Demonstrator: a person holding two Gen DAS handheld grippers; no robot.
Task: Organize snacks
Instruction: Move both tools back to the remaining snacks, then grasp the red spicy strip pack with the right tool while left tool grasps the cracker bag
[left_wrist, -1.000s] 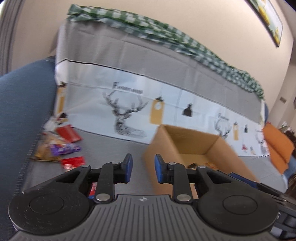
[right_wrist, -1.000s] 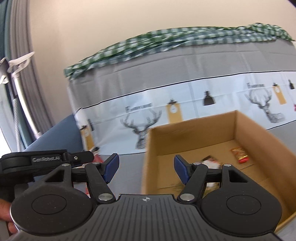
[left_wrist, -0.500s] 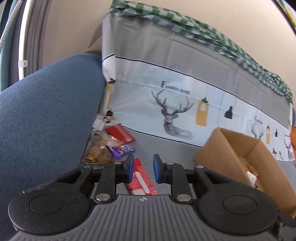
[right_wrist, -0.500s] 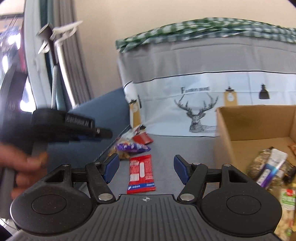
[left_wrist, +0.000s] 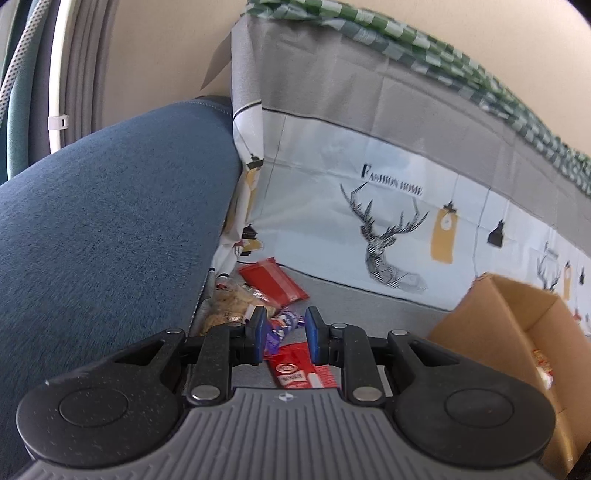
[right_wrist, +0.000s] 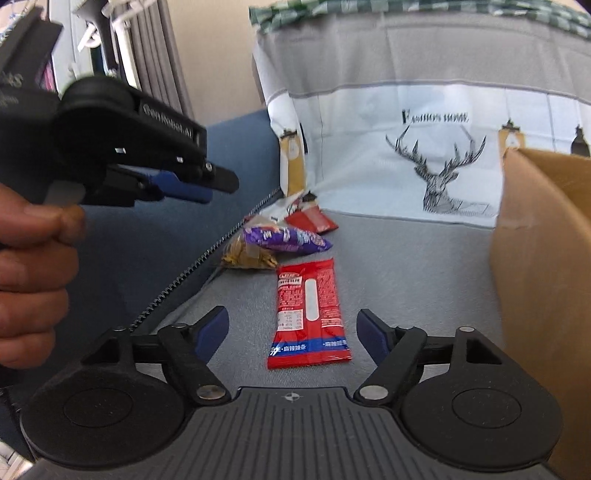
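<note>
Both grippers tilt down over the grey sofa seat (right_wrist: 424, 266). The right gripper (right_wrist: 291, 332) has just been opening; its jaws stand wide and empty, the red packet (right_wrist: 308, 314) lying just ahead between them. The left gripper (left_wrist: 283, 334), held in a hand (right_wrist: 33, 280), is nearly closed, empty, above a purple packet (left_wrist: 282, 325). Farther right stands the box (left_wrist: 517, 332).
</note>
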